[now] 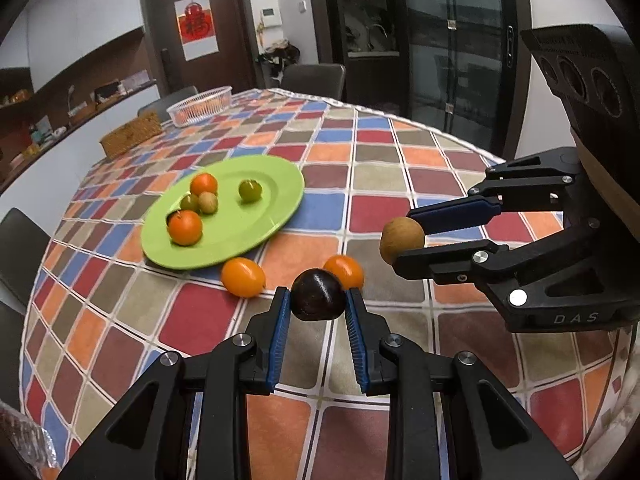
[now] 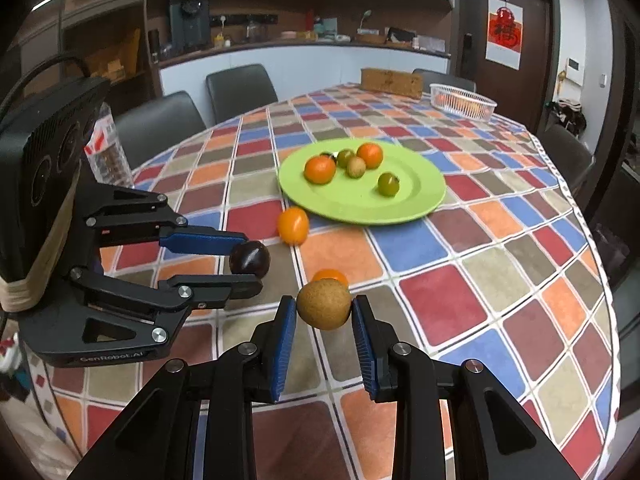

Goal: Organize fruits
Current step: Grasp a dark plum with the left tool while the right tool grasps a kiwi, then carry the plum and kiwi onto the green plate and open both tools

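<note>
"DAS" on the right tool's body (image 1: 576, 317), "GenRobot.AI" on the left tool's body (image 2: 111, 357), red character poster (image 1: 198, 26) on door

The right gripper (image 2: 324, 307) has its jaws clamped on a brown fruit (image 2: 323, 305), lifted off the bench (image 2: 460, 292). Just beyond the jaws, partly hidden by that fruit, lies an orange fruit (image 2: 330, 275). Left of the jaws, the left gripper (image 2: 250, 259) pinches a dark plum (image 2: 249, 257) between its blue pads. Farther ahead, a second orange fruit (image 2: 293, 224) lies touching the rim of a green plate (image 2: 420, 196), which carries five small fruits. Far ahead right stands a white basket (image 2: 463, 101).
</note>
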`<state>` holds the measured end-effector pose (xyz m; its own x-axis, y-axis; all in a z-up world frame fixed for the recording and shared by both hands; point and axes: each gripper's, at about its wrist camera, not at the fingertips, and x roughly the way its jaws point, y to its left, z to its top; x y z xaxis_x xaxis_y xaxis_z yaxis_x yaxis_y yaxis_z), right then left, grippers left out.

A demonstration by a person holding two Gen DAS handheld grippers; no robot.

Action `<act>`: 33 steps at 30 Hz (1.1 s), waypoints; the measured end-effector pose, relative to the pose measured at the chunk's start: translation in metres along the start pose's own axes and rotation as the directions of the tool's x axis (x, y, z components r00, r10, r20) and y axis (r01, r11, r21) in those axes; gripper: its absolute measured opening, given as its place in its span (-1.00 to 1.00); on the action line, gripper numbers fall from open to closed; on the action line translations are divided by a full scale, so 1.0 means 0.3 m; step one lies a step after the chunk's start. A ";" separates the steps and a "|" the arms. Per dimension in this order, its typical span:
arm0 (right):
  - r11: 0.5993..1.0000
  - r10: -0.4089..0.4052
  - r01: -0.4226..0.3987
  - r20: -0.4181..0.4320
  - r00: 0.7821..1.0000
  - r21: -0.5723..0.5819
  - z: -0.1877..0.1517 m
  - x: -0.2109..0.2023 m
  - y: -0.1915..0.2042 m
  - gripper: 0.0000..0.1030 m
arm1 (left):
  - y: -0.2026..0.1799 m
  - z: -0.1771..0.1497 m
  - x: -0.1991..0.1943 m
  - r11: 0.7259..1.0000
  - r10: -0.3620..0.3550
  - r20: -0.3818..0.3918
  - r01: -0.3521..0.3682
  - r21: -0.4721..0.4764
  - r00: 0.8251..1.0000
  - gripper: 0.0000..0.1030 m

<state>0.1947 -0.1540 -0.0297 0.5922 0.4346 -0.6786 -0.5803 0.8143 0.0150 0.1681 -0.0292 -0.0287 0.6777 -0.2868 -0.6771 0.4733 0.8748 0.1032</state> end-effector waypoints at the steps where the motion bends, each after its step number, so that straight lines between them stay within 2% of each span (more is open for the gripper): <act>1: 1.000 -0.001 0.001 0.010 1.000 0.005 0.006 -0.007 -0.002 -0.42 | 0.001 0.007 -0.008 1.000 0.009 0.008 -0.009 -0.003 1.000 -0.46; 18: 0.997 -0.031 0.022 0.128 0.991 0.072 0.137 -0.072 -0.062 -0.41 | 0.060 0.128 -0.050 0.992 0.113 0.080 -0.109 -0.059 0.990 -0.46; 33: 0.996 -0.008 -0.004 0.134 0.991 0.084 0.275 0.038 -0.114 -0.42 | 0.189 0.219 0.041 0.984 0.121 0.054 -0.113 -0.136 0.991 -0.46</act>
<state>0.2674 -0.1452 0.0226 0.6661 0.4760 -0.5742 -0.5333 0.8422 0.0795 0.2403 -0.0090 0.0168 0.7591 -0.1994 -0.6196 0.3132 0.9464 0.0792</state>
